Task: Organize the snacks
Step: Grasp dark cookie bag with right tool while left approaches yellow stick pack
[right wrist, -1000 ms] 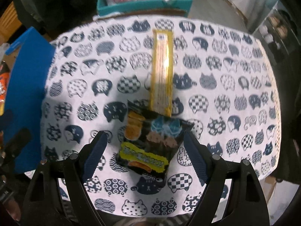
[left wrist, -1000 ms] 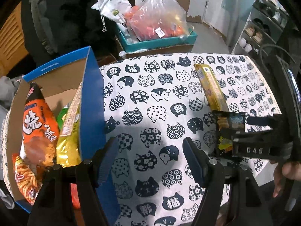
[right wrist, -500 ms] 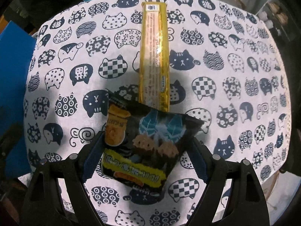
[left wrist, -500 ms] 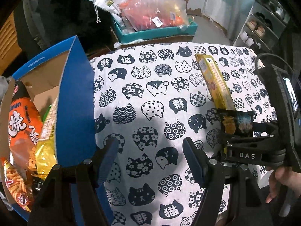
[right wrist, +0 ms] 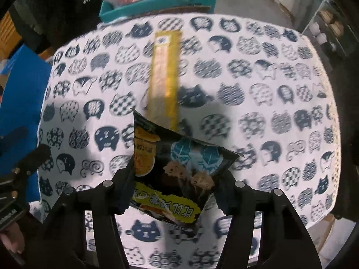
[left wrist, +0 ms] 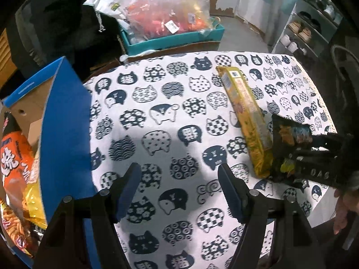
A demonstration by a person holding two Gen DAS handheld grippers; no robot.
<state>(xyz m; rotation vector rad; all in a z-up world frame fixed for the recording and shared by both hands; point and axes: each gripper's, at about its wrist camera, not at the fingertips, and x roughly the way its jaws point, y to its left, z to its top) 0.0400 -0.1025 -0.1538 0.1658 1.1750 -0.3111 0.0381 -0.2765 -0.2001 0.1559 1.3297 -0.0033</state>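
Note:
My right gripper [right wrist: 177,186] is shut on a black snack packet [right wrist: 177,174] and holds it lifted above the cat-print tablecloth [right wrist: 258,67]. The packet and gripper also show at the right of the left wrist view [left wrist: 291,148]. A long yellow snack box [right wrist: 165,76] lies on the cloth just beyond the packet; it also shows in the left wrist view [left wrist: 244,116]. My left gripper [left wrist: 179,190] is open and empty over the cloth, beside a blue cardboard box [left wrist: 65,121] holding several snack bags [left wrist: 15,163].
A teal crate [left wrist: 175,38] with plastic bags of goods stands beyond the table's far edge. A shelf unit [left wrist: 309,29] with shoes stands at the far right. The blue box wall rises at the table's left side.
My right gripper closed on the black packet and lifted it off the cloth. My left gripper drifted right, away from the blue box.

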